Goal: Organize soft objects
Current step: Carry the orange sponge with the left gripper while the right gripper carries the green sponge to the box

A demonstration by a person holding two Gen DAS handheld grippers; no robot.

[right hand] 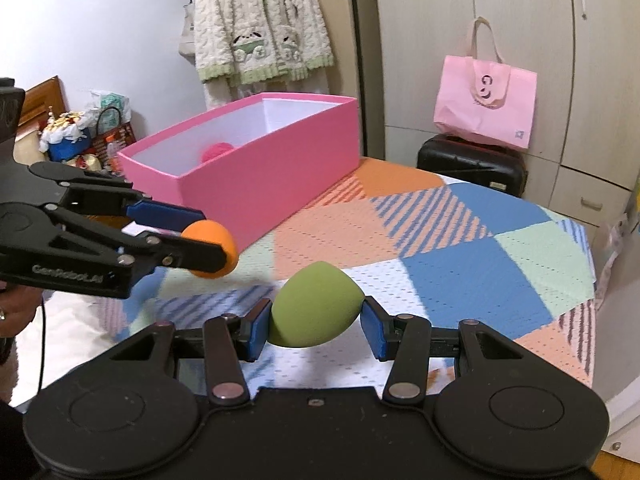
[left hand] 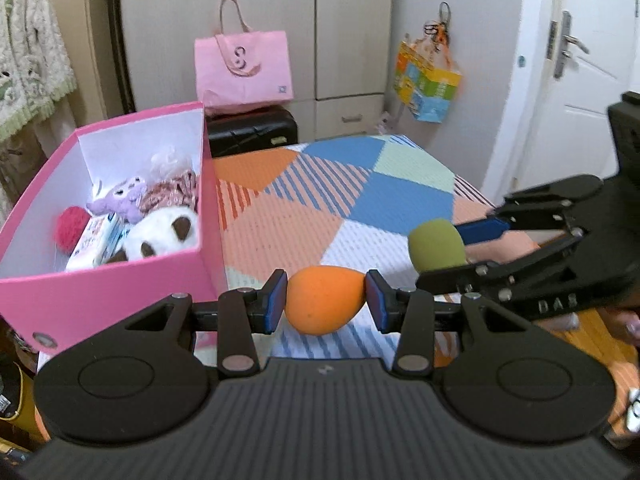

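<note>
An orange sponge (left hand: 324, 300), egg-shaped, is gripped between the blue pads (left hand: 276, 301) of the left gripper (left hand: 326, 300), pressed from both sides and held above the bed. Just to its right in the left wrist view, a green sponge (left hand: 436, 245) is clamped in the right gripper (left hand: 448, 246), which reaches in from the side. In the right wrist view the same green sponge is seen squeezed between that gripper's two pads, with the left gripper and its orange sponge shown at the left edge, closer to the box. Part of a hand (right hand: 16, 312) is seen below the left gripper's body there. The two sponges are held near each other but apart.

Beneath both sponges a bedcover (left hand: 360, 200) is spread, patterned in blocks and stripes of orange, blue, pale green and white. On the cover, to the left of the held sponges, a pink box (left hand: 100, 300) with a white inside is set, open at the top. Inside it are packed a red ball of yarn (left hand: 71, 227), a white and brown plush toy (left hand: 164, 232), a small purple plush toy (left hand: 120, 200), a piece of pink patterned cloth (left hand: 172, 194) and a printed packet (left hand: 100, 240).

Beyond the bed a black suitcase (left hand: 252, 130) is stood, and a pink tote bag (left hand: 243, 68) is rested on top of it. Behind them pale cupboard doors (left hand: 264, 20) are lined up. A colourful bag (left hand: 426, 80) is hung at the right, next to a white door (left hand: 584, 80). A fluffy cream cardigan (right hand: 260, 20) is hung at the left.
</note>
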